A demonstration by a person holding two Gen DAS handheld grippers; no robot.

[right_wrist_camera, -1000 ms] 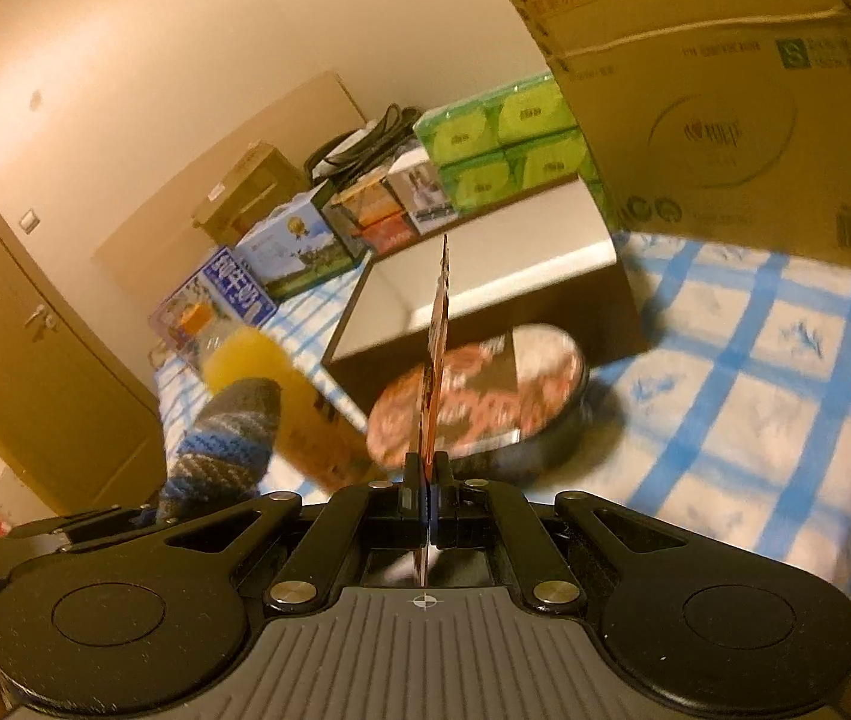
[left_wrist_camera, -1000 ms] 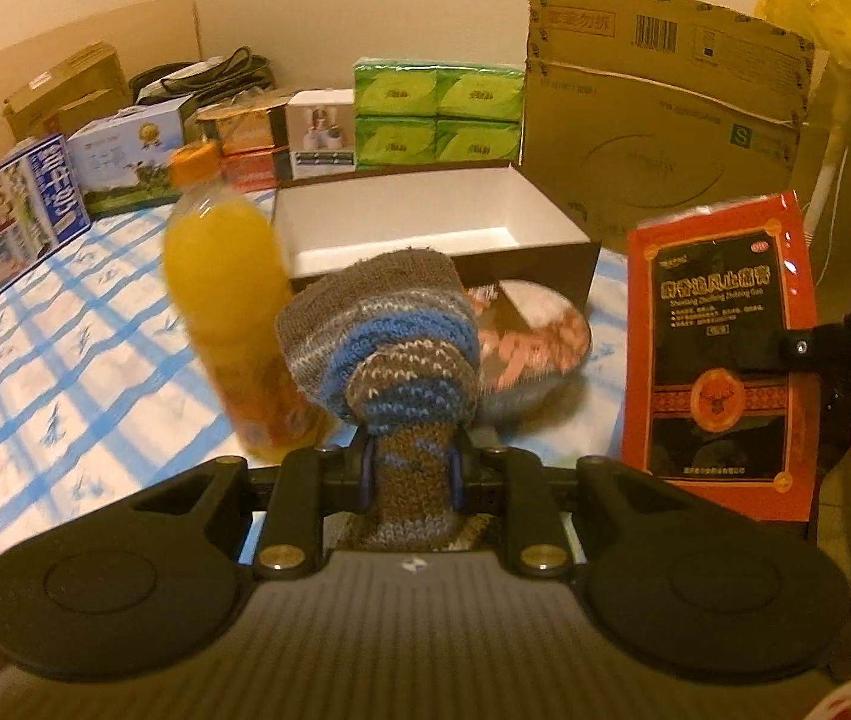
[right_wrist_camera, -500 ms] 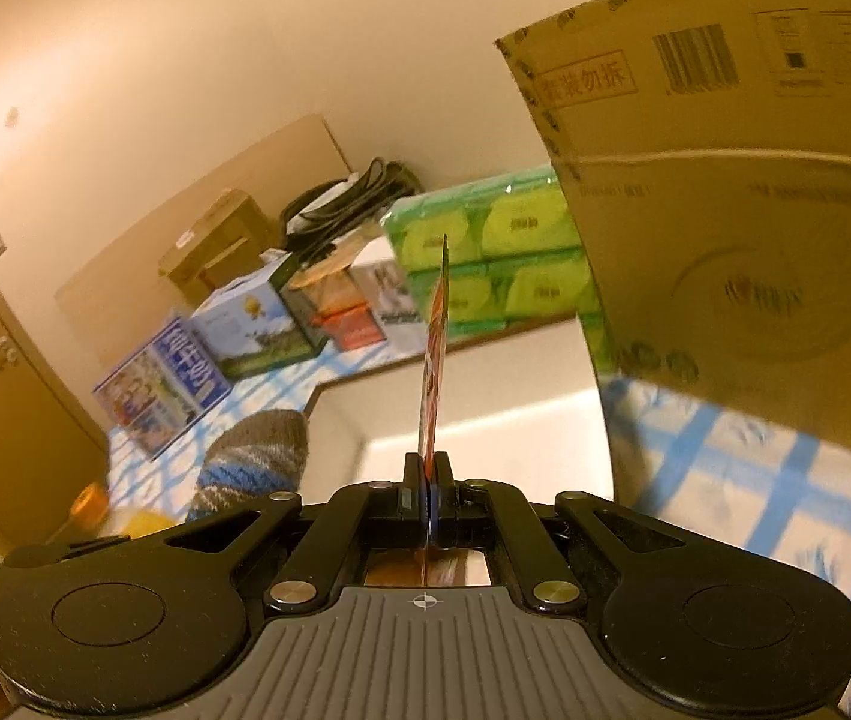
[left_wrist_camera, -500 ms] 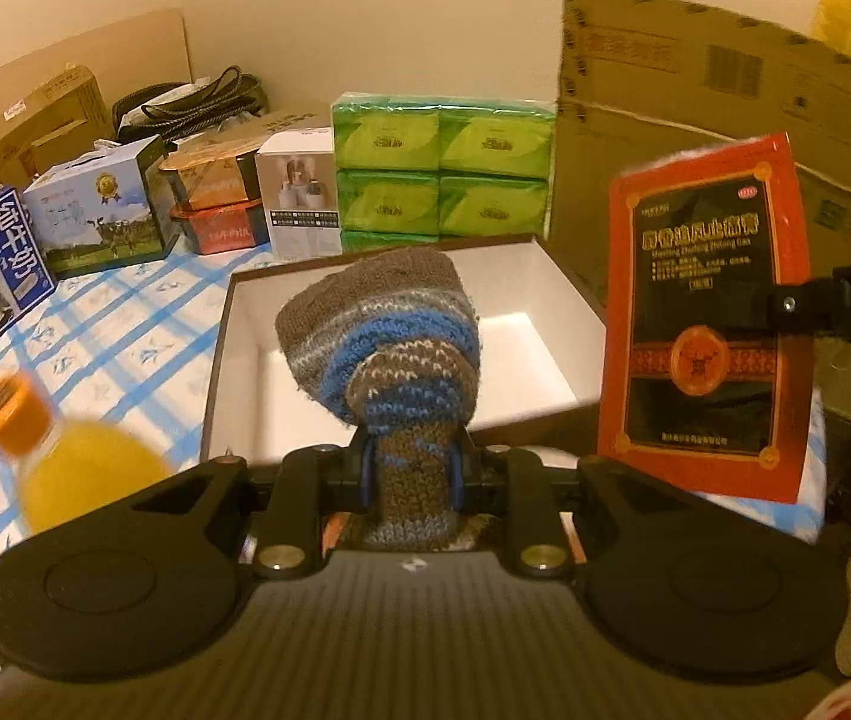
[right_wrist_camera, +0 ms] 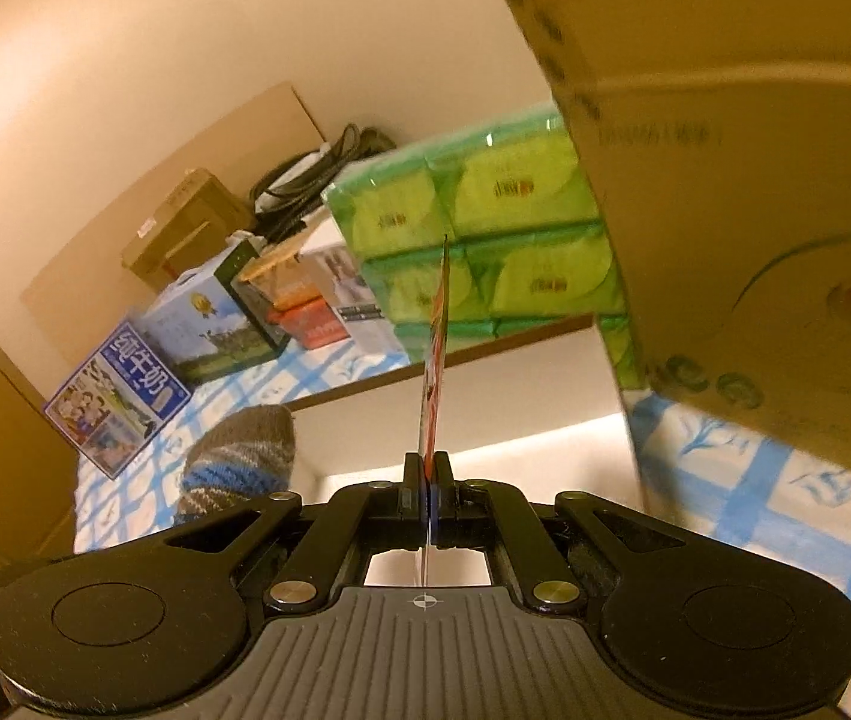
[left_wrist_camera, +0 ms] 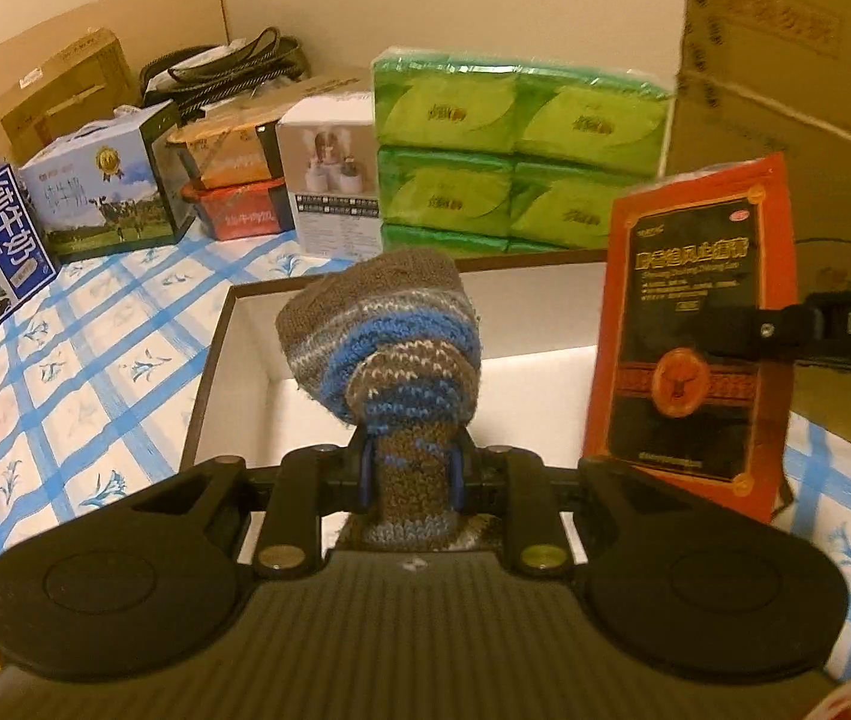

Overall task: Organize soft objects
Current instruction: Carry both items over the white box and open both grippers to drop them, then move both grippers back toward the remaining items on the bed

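Sock [left_wrist_camera: 383, 342], striped brown-blue knit, pinched in left gripper [left_wrist_camera: 410, 474], jaws narrow on its neck, toe bulging over open white-lined box [left_wrist_camera: 215, 354]. Red-black packet [left_wrist_camera: 695, 330] clamped flat in right gripper [right_wrist_camera: 429, 495], jaws nearly closed, also above box. Sock's lower end hidden behind gripper body. Packet text blurred. Strap [left_wrist_camera: 845, 327] reads "DAS", cut off.

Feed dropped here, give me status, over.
Left gripper shut on knit sock. Right gripper shut on red packet. Both over open box. Nothing blocking.
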